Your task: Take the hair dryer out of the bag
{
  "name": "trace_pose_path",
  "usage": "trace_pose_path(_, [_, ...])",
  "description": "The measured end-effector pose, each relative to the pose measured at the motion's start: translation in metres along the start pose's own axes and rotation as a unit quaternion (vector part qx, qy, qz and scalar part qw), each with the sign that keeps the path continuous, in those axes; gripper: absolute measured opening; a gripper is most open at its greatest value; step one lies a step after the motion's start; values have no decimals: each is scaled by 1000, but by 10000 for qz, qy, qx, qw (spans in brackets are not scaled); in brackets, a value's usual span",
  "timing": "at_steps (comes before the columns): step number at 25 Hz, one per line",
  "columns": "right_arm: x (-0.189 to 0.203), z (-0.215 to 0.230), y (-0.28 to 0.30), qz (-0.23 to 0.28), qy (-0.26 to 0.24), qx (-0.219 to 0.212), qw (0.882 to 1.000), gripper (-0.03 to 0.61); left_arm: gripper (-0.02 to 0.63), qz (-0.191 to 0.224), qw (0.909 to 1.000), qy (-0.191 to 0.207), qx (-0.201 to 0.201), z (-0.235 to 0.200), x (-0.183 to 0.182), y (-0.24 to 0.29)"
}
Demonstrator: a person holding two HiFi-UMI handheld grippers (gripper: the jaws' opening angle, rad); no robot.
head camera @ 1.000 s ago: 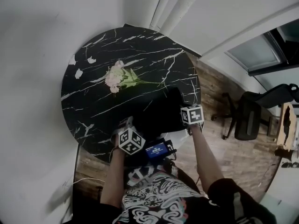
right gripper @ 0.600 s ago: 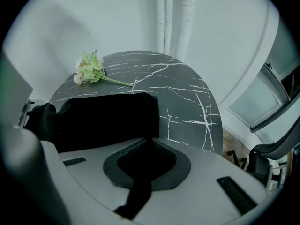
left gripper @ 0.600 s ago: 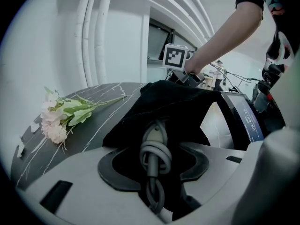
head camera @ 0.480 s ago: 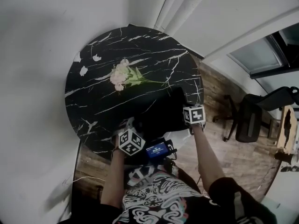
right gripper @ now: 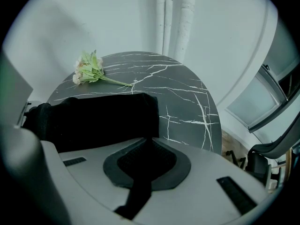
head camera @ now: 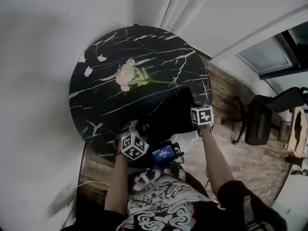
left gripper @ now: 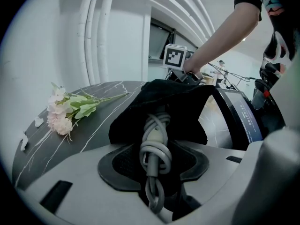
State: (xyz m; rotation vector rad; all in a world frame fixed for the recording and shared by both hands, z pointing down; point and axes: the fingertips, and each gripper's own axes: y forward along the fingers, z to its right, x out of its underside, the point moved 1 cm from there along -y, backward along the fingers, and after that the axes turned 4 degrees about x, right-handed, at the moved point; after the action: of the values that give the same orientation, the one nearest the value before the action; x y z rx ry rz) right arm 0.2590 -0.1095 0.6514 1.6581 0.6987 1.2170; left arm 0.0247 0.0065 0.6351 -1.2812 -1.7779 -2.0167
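A black fabric bag (head camera: 166, 114) lies at the near edge of the round table (head camera: 110, 105). The hair dryer's grey coiled cord (left gripper: 154, 125) comes out of the mouth of the bag (left gripper: 164, 97), and my left gripper (left gripper: 153, 162) is shut on that bundle. The dryer's body is hidden inside the bag. In the head view the left gripper (head camera: 138, 131) sits at the bag's near left side. My right gripper (right gripper: 145, 161) is shut on a fold of the bag (right gripper: 93, 118) and holds its right end (head camera: 198, 119).
A bunch of pink flowers (head camera: 127, 76) lies on the marble top beyond the bag, with small white scraps (head camera: 88, 71) to its left. A device with a blue screen (head camera: 163, 153) hangs at my chest. An office chair (head camera: 257, 124) stands on the wooden floor at the right.
My left gripper has edged slightly left relative to the table, still holding the cord. The right gripper keeps its place on the bag.
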Motion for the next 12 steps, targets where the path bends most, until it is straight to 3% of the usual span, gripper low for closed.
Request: trace_pose_path(12, [1, 0, 0, -19, 126, 0, 9999, 23, 192, -8, 10000, -88, -8, 1, 13, -10])
